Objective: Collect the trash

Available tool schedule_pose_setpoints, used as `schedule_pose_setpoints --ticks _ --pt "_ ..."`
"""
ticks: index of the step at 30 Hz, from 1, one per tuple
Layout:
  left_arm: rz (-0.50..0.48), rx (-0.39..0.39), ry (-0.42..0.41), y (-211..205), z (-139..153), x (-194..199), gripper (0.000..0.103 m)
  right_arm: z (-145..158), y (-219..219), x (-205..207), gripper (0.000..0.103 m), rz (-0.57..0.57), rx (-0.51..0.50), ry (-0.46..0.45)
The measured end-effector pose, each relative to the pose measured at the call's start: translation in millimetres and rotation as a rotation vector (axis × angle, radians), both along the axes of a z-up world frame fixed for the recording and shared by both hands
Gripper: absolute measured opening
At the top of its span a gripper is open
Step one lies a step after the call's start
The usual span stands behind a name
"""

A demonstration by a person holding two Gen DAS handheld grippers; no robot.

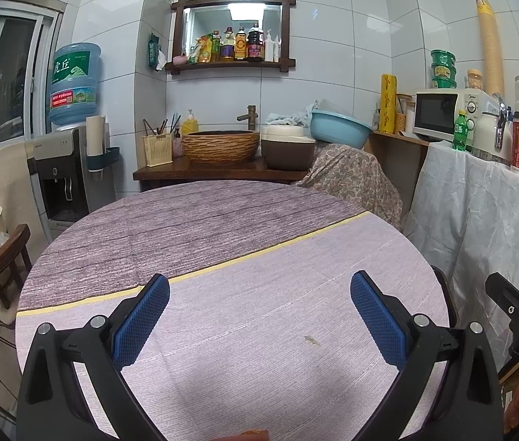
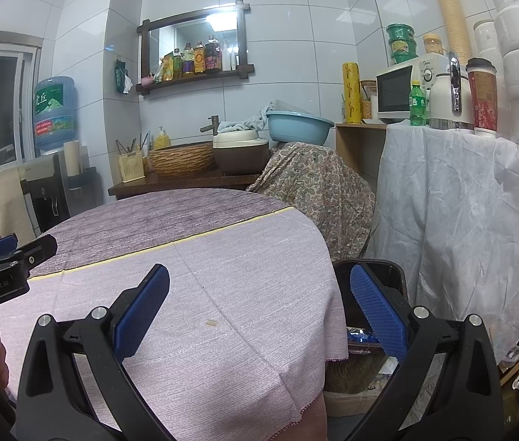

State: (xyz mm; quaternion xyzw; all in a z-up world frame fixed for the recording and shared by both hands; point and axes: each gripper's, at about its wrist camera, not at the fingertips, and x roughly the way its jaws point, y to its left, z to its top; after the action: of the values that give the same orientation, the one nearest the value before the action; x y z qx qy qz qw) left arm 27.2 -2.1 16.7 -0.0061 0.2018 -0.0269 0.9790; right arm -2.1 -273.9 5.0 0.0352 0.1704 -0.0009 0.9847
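My left gripper (image 1: 259,279) is open over the pale half of the round cloth-covered table (image 1: 222,228), nothing between its blue pads. A tiny greenish scrap (image 1: 310,340) lies on the cloth just ahead of it, nearer the right finger. My right gripper (image 2: 259,270) is open too and straddles the table's right edge. A small pale crumb (image 2: 210,322) sits on the cloth between its fingers. A dark trash bin (image 2: 388,266) stands on the floor beside the table, behind the right finger, with a blue wrapper (image 2: 358,336) inside. Each gripper shows at the edge of the other's view.
A counter with a woven basin (image 1: 220,147) and a brown pot (image 1: 287,150) stands behind the table. A floral-covered object (image 2: 314,191) and a white-draped shelf (image 2: 461,213) with a microwave crowd the right side. A water dispenser (image 1: 64,176) and a wooden stool (image 1: 2,261) stand left.
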Motion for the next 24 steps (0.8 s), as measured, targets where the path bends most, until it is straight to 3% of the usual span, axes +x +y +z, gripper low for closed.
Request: schedule_pose_setpoints --ticks 24 --pt "0.003 0.003 -0.001 3.8 0.2 -0.1 0.098 -0.4 0.5 0.2 0.097 0.0 0.0 0.003"
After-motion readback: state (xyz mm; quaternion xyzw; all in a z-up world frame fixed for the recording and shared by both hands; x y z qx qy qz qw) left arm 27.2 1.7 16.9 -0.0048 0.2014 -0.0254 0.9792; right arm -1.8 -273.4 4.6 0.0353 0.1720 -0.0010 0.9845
